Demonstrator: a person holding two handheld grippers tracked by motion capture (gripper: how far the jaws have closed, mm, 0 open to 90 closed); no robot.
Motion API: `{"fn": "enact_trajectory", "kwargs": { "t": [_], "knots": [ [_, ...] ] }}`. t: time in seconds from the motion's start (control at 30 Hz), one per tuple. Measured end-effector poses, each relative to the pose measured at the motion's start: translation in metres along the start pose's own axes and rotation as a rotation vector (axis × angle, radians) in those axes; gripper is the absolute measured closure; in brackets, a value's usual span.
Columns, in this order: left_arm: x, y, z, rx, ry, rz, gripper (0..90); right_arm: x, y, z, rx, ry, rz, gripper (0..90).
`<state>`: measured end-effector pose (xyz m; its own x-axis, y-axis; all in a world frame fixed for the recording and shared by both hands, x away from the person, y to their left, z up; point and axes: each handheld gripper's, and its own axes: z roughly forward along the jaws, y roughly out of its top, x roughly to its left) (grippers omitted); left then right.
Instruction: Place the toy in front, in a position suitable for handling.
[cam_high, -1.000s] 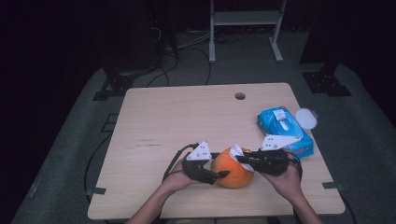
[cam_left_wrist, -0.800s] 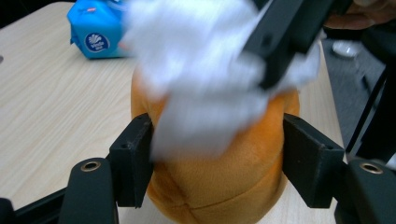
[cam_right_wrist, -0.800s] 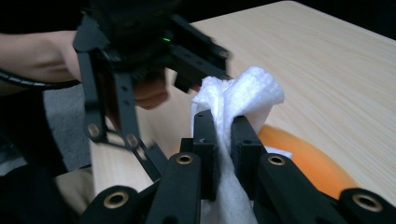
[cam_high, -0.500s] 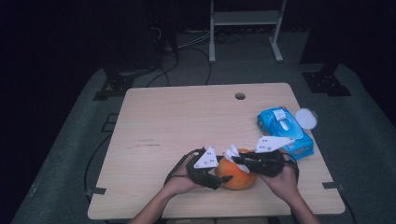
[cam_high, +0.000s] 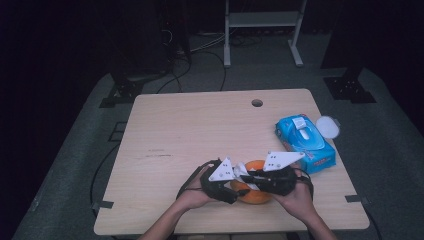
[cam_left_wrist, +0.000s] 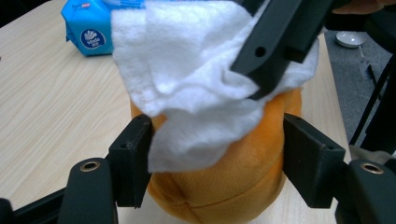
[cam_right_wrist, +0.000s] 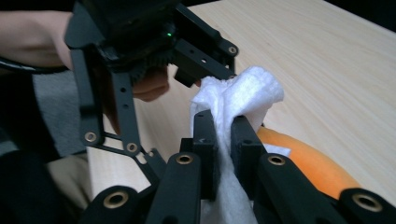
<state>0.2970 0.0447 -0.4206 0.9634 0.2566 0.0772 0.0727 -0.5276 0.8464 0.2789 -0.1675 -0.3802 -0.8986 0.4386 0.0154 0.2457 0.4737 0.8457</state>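
The left tool (cam_left_wrist: 217, 140) held the orange toy (cam_left_wrist: 224, 186) between its pads, one jaw against each flank; its jaws had just been closing a little on the toy. The toy sat on the bench (cam_high: 200, 125) between the two tools, near the person's edge. The right tool (cam_right_wrist: 224, 126), nearly shut, pinched a white wipe (cam_right_wrist: 243, 93) and laid it over the toy's top. The step in hand looked like wiping the toy; the next move would call for dragging the wipe across the plush while the left tool kept it steady. The left gripper view showed the wipe draped over the toy; the high view instead placed the blue pack (cam_high: 305, 142) beyond the right tool (cam_high: 260, 181).
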Motion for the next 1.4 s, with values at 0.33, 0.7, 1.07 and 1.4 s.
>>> {"fn": "enact_trajectory", "kwargs": {
  "t": [0.33, 0.7, 1.07, 1.4],
  "knots": [
    [0.007, -0.007, -0.002, 0.002, -0.011, -0.025, 32.3, -0.033, -0.018, -0.021, -0.024, -0.077, 0.105, 82.2],
    [0.023, -0.015, 0.003, -0.07, -0.129, -0.271, 9.2, -0.032, -0.023, -0.02, 0.021, 0.022, 0.107, 81.9],
    [0.019, -0.012, -0.005, -0.15, -0.067, -0.19, 36.2, -0.026, -0.013, -0.023, -0.014, -0.031, 0.073, 82.2],
    [0.004, -0.006, -0.002, -0.105, 0.046, 0.0, 35.7, 0.005, 0.003, 0.005, -0.018, -0.054, -0.025, 82.1]
  ]
}}
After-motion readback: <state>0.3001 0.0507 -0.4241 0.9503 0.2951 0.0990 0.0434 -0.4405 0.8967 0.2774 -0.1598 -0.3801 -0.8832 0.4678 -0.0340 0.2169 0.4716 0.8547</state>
